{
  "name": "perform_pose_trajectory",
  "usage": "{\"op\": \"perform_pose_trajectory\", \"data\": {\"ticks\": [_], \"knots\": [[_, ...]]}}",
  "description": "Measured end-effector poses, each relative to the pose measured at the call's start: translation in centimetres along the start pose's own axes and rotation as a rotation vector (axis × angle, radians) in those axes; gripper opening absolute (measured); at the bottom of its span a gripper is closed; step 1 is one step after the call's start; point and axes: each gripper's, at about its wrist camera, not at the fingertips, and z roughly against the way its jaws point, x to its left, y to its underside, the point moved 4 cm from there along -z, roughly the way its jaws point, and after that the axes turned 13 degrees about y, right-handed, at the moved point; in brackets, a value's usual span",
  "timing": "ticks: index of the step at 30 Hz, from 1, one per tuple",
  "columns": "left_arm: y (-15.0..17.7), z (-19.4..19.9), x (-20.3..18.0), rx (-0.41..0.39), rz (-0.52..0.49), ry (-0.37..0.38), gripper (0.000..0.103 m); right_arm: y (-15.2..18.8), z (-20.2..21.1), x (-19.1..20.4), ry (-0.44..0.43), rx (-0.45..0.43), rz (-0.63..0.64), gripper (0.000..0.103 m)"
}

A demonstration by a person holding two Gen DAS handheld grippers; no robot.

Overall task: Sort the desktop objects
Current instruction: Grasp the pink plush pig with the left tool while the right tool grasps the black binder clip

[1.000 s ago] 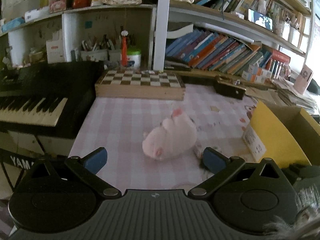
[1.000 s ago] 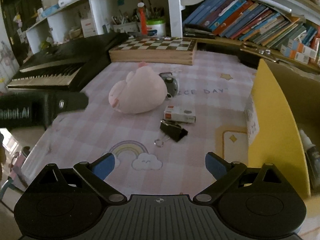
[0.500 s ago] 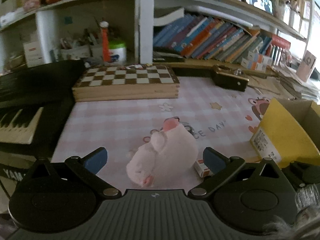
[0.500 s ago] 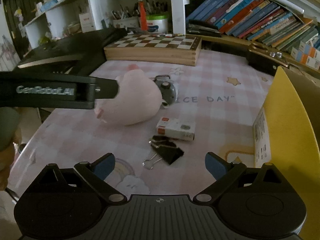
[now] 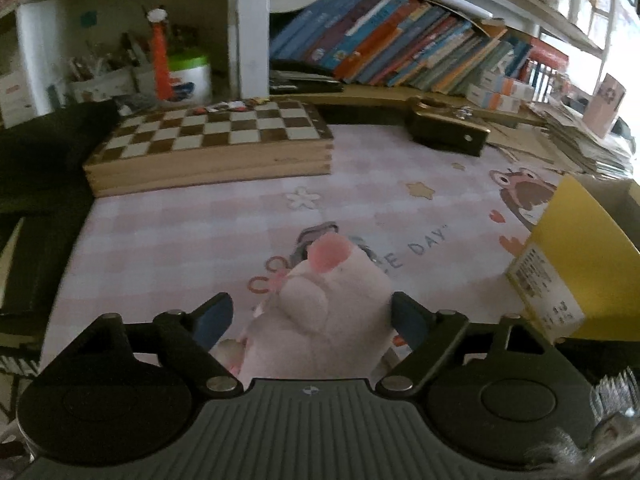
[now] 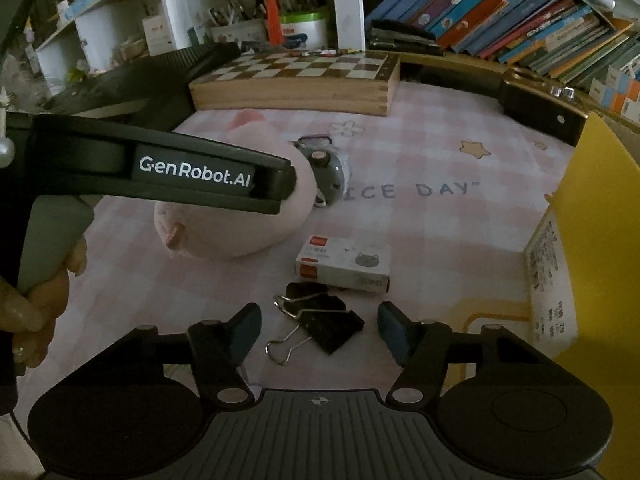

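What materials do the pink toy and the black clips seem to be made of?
Pink plush toy: looks like soft, matte fleece fabric with stuffing; its rounded surface is fuzzy. Black binder clips: probably painted metal bodies with bare shiny wire handles, judging by the thin silver loops.

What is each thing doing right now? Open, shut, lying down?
Left gripper: open, just been closing around plush toy.
Right gripper: open, just been closing over binder clips.
Plush toy: lying on its side.
Binder clips: lying flat, untouched.
Small box: closed, flat.
Chess box: closed.
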Motion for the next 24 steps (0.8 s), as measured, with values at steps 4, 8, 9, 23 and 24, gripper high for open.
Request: {"op": "perform_pose_trajectory", "data": {"ticks": [4,8,9,23,24], "knots": [[0.3,-0.8,-0.4,0.023,-0.001,0.037,0.073,-0.1,-0.1,0.2,-0.005,-0.009,0.004,0.062],[0.2,-0.5,-0.3,0.020,0.006,0.045,0.064,-0.1,0.1,0.1,-0.019,-0.021,0.024,0.034],[0.2,-0.2,-0.2,0.020,0.018,0.049,0.061,-0.1,0.2,0.1,-0.028,-0.021,0.024,0.032],[1.4,6.9,1.8,-0.060,0.224,0.024,0.059,-0.3,0.9,0.3,-0.023,-0.033,0.053,0.027],[1.6,7.2,1.8,-0.061,0.229,0.021,0.059,-0.3,0.8,0.5,-0.025,-0.027,0.059,0.027]]}}
